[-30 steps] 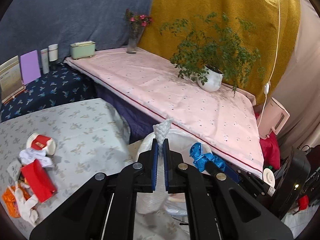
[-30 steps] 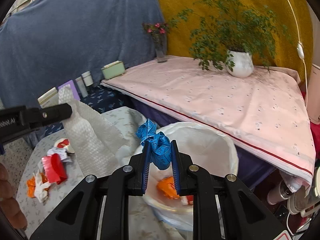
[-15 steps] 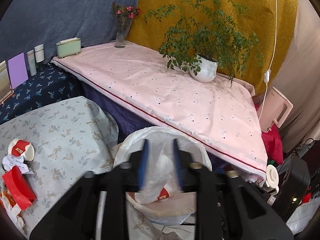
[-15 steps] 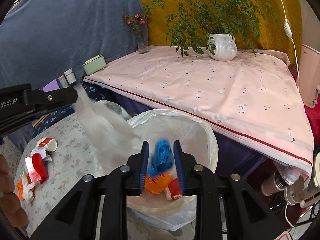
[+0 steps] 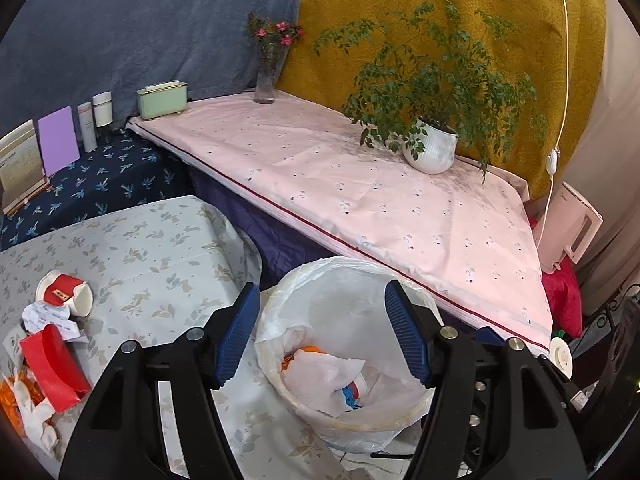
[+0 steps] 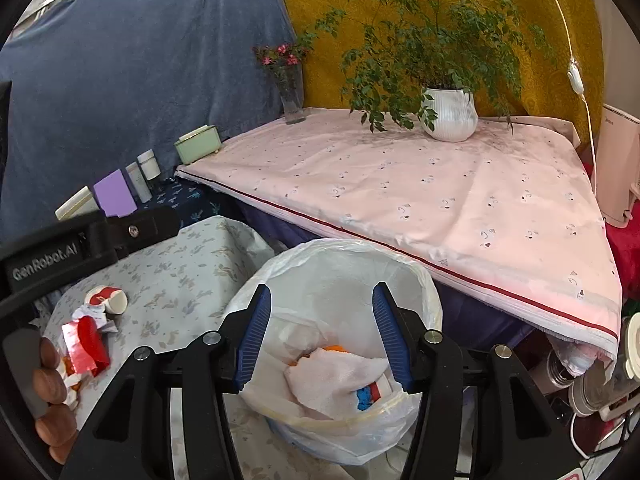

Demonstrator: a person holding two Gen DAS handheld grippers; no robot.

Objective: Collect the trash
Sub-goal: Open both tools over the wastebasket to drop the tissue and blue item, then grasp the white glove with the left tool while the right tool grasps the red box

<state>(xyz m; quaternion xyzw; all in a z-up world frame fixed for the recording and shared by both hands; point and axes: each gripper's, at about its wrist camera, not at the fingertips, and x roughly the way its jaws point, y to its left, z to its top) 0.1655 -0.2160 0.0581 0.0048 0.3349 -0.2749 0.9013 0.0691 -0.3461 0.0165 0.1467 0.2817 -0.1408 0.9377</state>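
Currently both grippers are held above the bin (image 5: pixel 280 376), a pale pail lined with a clear white bag; the left gripper (image 5: pixel 324 336) has its jaws parted and widening, nothing between the blue pads (image 5: pixel 236 332); the right gripper (image 6: pixel 322 328) is likewise released and widening, nothing gripped; no trash is held by either tool.

Inside the bin a white foam sheet (image 6: pixel 340 376) lies on top, with a blue crumpled strip (image 6: pixel 365 396) and orange scraps (image 5: pixel 310 350) seen partly under it; this part of the job is judged done.

Risk one: the liner rim (image 6: pixel 332 248) is loose and puffed up around both jaws; if a gripper is pulled back low, the bag could be snagged by a finger and dragged off the pail, or the light bin tipped.

Risk two: the foam sheet sits high and springy; it could be lifted out by a passing pad.

Further left on the leaf-print tablecloth (image 5: pixel 160 248) trash remains: a red carton (image 5: pixel 52 368), a crushed paper cup (image 5: pixel 64 296), white crumpled paper (image 5: pixel 48 318), orange wrapper bits (image 5: pixel 16 396) near the edge; the pile is close to the table edge, so pieces could be knocked to the floor by a careless approach; thin scraps may be missed by wide pads.

In the right wrist view a hand (image 6: pixel 50 392) is seen holding the left tool's body; a collision between the two tools is possible if both go for the pile.

Farthest back, the potted plant (image 5: pixel 430 152), the vase (image 5: pixel 266 80) and the green box (image 5: pixel 162 98) on the pink cloth are judged not trash; they should be left alone.
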